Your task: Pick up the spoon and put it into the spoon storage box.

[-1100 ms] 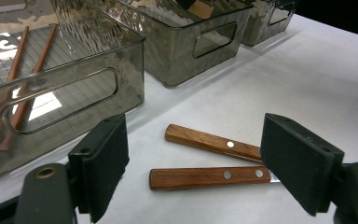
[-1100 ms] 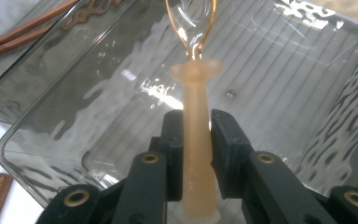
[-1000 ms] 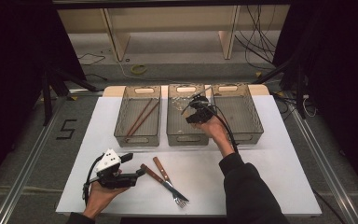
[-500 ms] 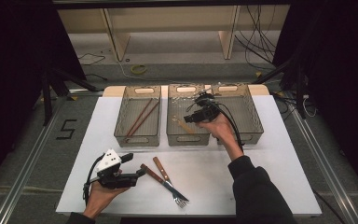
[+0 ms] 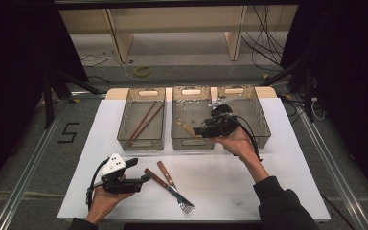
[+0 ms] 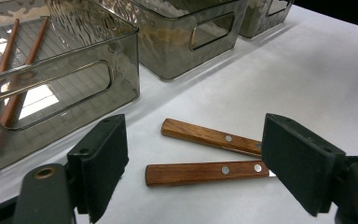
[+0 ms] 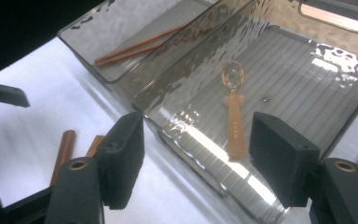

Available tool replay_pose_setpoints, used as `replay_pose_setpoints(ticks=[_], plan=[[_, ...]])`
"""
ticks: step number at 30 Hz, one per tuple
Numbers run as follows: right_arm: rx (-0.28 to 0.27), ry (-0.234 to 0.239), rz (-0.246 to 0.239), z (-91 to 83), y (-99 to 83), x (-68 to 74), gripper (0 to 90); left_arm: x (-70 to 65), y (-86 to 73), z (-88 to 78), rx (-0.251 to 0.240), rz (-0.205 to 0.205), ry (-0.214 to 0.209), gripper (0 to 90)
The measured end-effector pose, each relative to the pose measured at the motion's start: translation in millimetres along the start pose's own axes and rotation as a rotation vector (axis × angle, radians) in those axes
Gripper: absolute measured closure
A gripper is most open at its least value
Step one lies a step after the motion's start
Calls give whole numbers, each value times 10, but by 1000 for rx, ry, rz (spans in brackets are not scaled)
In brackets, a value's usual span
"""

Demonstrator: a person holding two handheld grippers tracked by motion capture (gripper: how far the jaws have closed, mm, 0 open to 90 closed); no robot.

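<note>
Though lying flat in the middle bin, spoon runs lengthwise front to back, bowl toward the far wall. Right claw (just been opening) gapes wide above it, gripping nothing. Left claw released too, hovering over two wooden handles on the desk.

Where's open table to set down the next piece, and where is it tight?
Free: the white table sheet right of the two wooden-handled utensils, and its left strip beside the smoky plastic bin holding chopsticks. The rightmost smoky bin looks bare. Crowded: the utensils by the left gripper, and the middle bin's clear spoon.
</note>
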State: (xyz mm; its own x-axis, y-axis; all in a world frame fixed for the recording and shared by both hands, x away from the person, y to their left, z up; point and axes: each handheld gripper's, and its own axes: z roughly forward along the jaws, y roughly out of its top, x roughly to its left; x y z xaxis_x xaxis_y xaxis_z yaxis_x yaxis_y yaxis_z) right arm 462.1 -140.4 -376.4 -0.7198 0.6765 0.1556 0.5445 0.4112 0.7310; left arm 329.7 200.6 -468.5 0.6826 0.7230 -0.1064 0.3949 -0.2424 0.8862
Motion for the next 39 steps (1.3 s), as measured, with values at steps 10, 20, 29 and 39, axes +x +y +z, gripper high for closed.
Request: replay_pose_setpoints(ticks=[10, 20, 29, 39], plan=[[-74, -21, 3, -266, -330, 67, 326, 4, 0, 10, 11, 7, -6, 221], [-120, -10, 36, -391, -720, 125, 326, 1, 7, 18, 24, 16, -8, 217], [-160, 2, 44, -478, -961, 158, 322, 9, 14, 22, 27, 14, -9, 215], [-195, 14, 43, -588, -1198, 186, 311, 16, 62, 35, 42, 34, -18, 201]])
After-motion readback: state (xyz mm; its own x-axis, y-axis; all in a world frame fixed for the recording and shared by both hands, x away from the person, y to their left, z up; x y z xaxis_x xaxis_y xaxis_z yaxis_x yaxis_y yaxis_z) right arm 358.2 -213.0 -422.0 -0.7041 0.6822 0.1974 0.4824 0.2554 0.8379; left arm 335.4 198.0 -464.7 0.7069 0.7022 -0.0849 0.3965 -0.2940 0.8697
